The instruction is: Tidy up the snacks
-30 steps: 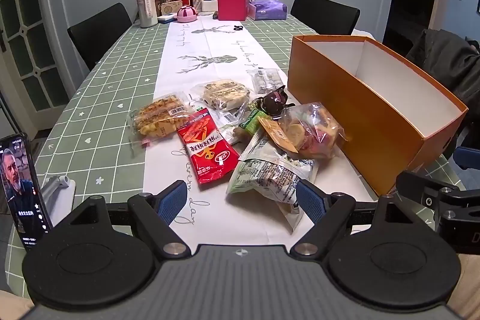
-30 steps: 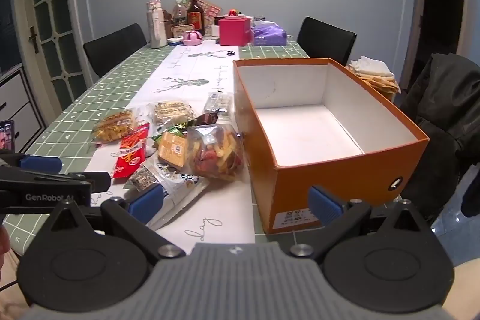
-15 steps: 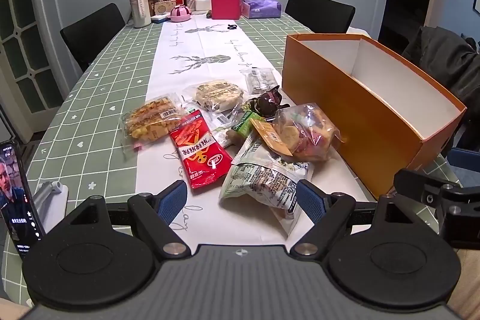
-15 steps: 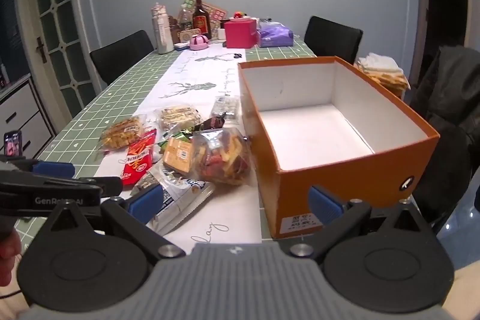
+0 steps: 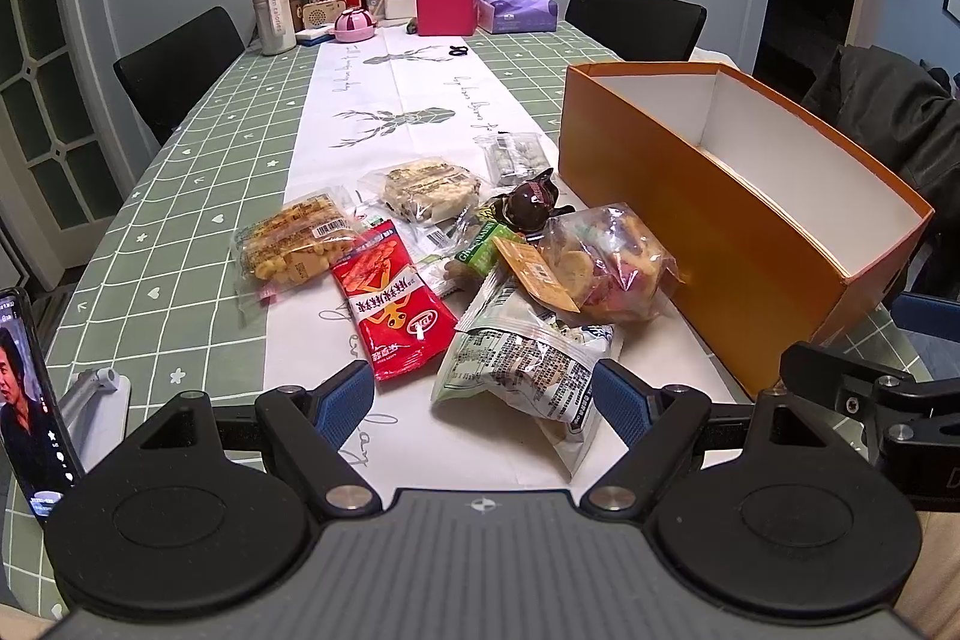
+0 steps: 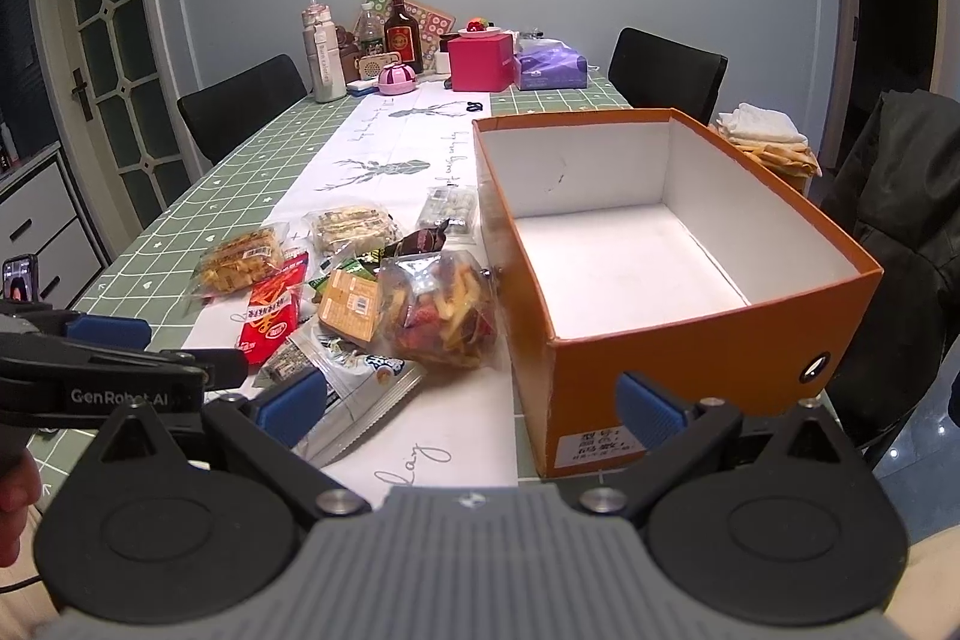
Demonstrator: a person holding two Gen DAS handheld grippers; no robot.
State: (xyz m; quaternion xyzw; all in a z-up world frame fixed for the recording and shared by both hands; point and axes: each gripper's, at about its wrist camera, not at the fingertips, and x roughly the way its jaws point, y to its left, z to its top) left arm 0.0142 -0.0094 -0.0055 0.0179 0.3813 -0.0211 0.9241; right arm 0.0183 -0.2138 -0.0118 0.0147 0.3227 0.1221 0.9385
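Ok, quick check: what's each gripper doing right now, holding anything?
Left gripper: open, holding nothing, above the near edge of the snack pile.
Right gripper: open, holding nothing, at the near corner of the orange box.

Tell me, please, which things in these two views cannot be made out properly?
- Left wrist view: the orange box hides its own floor behind its near wall.
- Left wrist view: the phone is cut by the left edge.
- Both views: snacks beneath the red packet and clear mixed bag are partly covered.
- Right wrist view: the box label is too blurred to read, partly behind the right claw.
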